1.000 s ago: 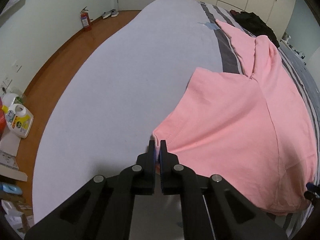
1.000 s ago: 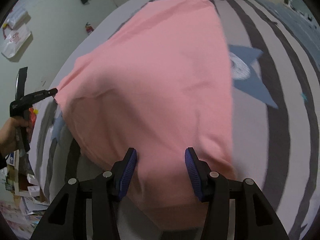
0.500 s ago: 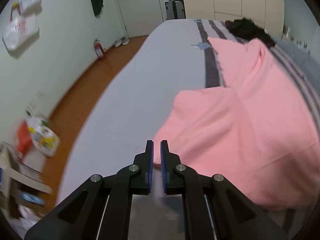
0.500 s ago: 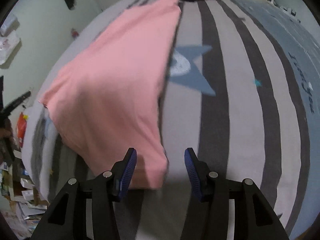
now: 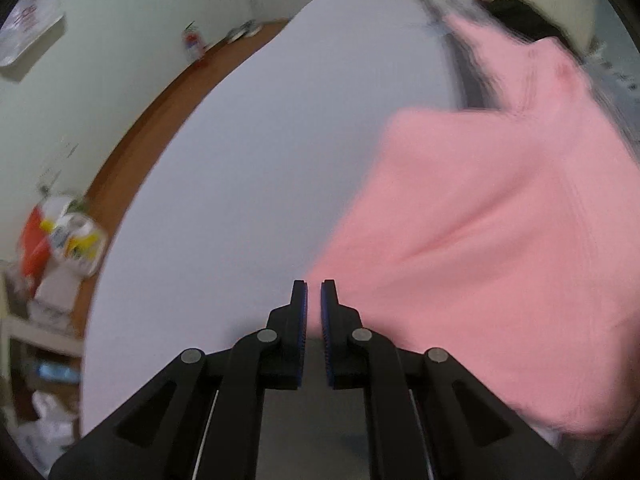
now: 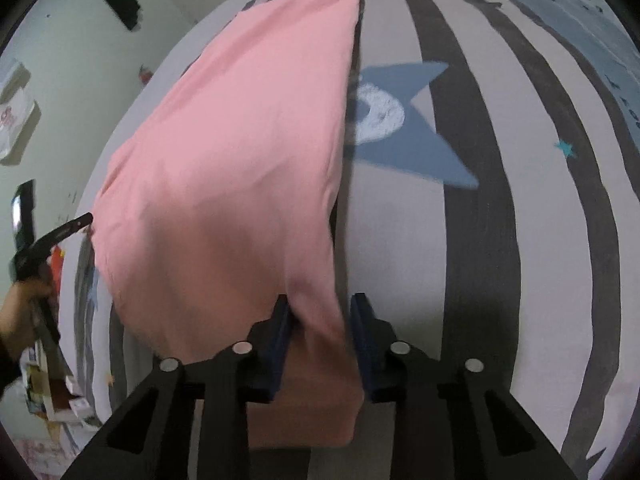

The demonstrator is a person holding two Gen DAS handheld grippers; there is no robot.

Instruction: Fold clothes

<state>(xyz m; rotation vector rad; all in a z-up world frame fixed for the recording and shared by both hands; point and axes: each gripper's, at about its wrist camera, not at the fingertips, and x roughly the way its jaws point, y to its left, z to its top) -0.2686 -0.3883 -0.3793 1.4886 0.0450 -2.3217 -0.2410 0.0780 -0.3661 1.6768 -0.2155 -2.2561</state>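
A pink shirt (image 5: 500, 240) lies across the bed and fills the right of the blurred left wrist view. My left gripper (image 5: 314, 282) is shut, with only a thin slit between its pads, at the shirt's near left corner. Seen from the right wrist, that gripper's tip (image 6: 86, 218) pinches the corner of the pink shirt (image 6: 240, 160) and lifts it off the cover. My right gripper (image 6: 320, 298) is closing. The shirt's near right corner hangs between its blue pads (image 6: 280, 332), which do not squeeze it.
The bed has a pale sheet (image 5: 280, 140) on the left and a grey striped cover with a blue star (image 6: 420, 132) on the right. Dark clothing (image 5: 516, 12) lies at its far end. Wooden floor (image 5: 160, 112) with bottles (image 5: 76, 240) runs along the left. A hand (image 6: 20, 312) holds the left gripper.
The right gripper's jaws have narrowed, and the shirt's corner now sits between them instead of beside the left finger. The left wrist view has swung and blurred, with the shirt's corner still at its tips.
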